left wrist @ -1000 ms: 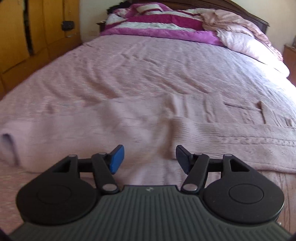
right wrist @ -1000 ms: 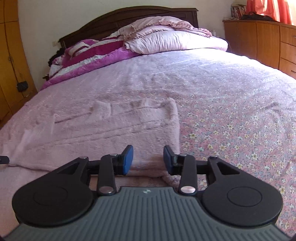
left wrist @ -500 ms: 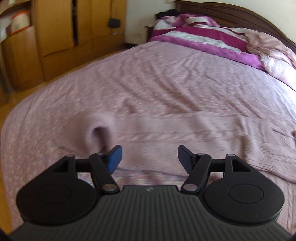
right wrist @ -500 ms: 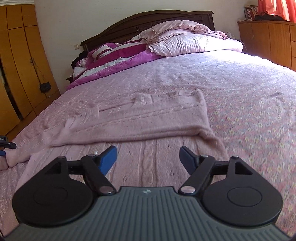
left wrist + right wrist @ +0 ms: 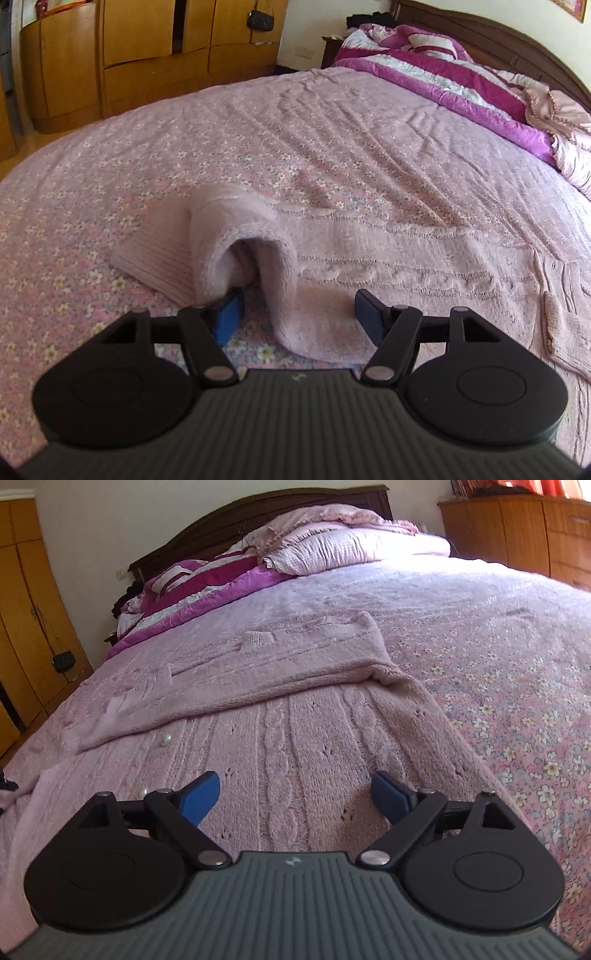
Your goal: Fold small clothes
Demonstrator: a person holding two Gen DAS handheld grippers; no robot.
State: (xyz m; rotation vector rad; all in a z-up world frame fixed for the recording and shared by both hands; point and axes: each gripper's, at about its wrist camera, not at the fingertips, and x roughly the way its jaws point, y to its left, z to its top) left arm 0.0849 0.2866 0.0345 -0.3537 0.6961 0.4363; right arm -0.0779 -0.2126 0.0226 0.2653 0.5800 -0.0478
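A pink cable-knit sweater (image 5: 314, 738) lies flat on the bed, one sleeve (image 5: 258, 672) folded across its body, with pearl buttons (image 5: 166, 740) near its left edge. My right gripper (image 5: 295, 797) hovers low over the knit body. Its jaws are opening wide and no fabric is pinched between them. In the left wrist view the other sleeve's cuff (image 5: 255, 258) stands up in an arch. My left gripper (image 5: 299, 317) is open around it. The left pad (image 5: 229, 319) sits at the cuff's mouth, and the near fold of fabric hangs between the pads without being pressed.
The floral pink bedspread (image 5: 92, 229) covers the whole bed. A magenta quilt (image 5: 443, 77) and pillows (image 5: 343, 546) are piled at the headboard. Wooden wardrobes (image 5: 147, 55) stand to the left, with a black bag (image 5: 260, 20) hanging. A wooden dresser (image 5: 524, 531) stands at the right.
My left gripper has swung left along the sweater, and the sleeve cuff now lies between its pads. My right gripper's jaws have spread wide, and it has drawn back from the folded sleeve.
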